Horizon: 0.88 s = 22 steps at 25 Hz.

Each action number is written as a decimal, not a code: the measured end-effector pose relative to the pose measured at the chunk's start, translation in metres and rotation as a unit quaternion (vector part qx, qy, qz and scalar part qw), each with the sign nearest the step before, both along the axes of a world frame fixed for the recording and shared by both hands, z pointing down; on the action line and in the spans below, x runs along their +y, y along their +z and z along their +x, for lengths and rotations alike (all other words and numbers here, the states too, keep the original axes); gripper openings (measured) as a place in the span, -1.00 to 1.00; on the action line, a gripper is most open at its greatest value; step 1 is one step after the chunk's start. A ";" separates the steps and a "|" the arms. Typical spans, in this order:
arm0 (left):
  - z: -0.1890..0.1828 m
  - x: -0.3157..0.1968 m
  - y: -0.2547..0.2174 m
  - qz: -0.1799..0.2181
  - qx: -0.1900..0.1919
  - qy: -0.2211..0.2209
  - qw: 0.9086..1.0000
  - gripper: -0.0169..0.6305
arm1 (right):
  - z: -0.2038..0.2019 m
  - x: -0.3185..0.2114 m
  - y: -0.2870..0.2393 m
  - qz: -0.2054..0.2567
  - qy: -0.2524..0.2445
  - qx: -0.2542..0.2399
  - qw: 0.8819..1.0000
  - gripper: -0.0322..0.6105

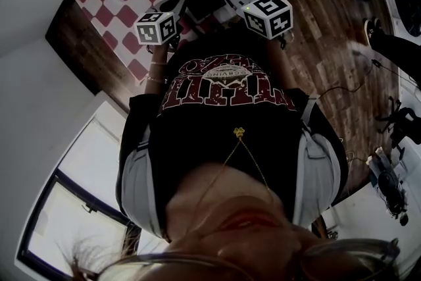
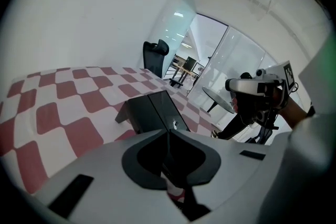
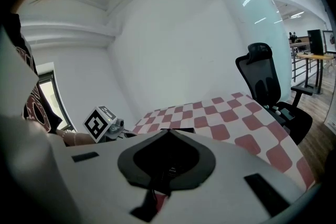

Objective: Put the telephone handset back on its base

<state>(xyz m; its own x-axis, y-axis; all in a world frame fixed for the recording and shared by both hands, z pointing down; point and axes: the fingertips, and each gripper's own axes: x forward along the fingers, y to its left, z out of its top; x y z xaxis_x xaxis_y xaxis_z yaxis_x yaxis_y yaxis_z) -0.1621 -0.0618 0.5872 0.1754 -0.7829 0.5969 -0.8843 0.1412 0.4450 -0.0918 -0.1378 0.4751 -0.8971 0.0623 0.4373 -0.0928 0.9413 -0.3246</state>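
— which step is this?
— the very start, i'd judge: nothing is picked up yet. the left gripper (image 2: 168,132) has its jaws together with nothing visible between them. the right gripper (image 3: 168,131) is likewise closed and empty.
— and the telephone (image 2: 153,110)?
— a dark two-part block on the checked cloth (image 2: 63,107), just beyond the left gripper, between the two grippers. i can't tell handset from base; it's too dark.
— what does the next move call for?
— probably parting the jaws, closing across the handset's narrow middle, then lining it up over the cradle before lowering. its glossy casing may slip, so grip squarely.
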 end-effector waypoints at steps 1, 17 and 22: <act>0.002 -0.001 -0.002 0.002 -0.004 0.004 1.000 -0.88 | 0.000 0.000 0.000 -0.001 0.000 0.001 1.000 -0.84; 0.030 -0.021 -0.054 0.050 -0.081 0.056 0.994 -0.88 | 0.004 0.014 0.005 -0.006 -0.003 0.005 1.000 -0.84; 0.034 -0.025 -0.075 0.067 -0.102 0.062 0.991 -0.88 | 0.002 0.016 0.004 -0.008 -0.005 0.001 1.000 -0.84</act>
<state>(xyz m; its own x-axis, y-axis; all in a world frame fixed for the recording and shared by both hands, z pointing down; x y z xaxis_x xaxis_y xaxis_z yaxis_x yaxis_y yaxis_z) -0.1277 -0.0871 0.5123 0.1623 -0.8376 0.5216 -0.9645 -0.0231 0.2630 -0.0900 -0.1220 0.4787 -0.8952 0.0777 0.4388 -0.0851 0.9367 -0.3395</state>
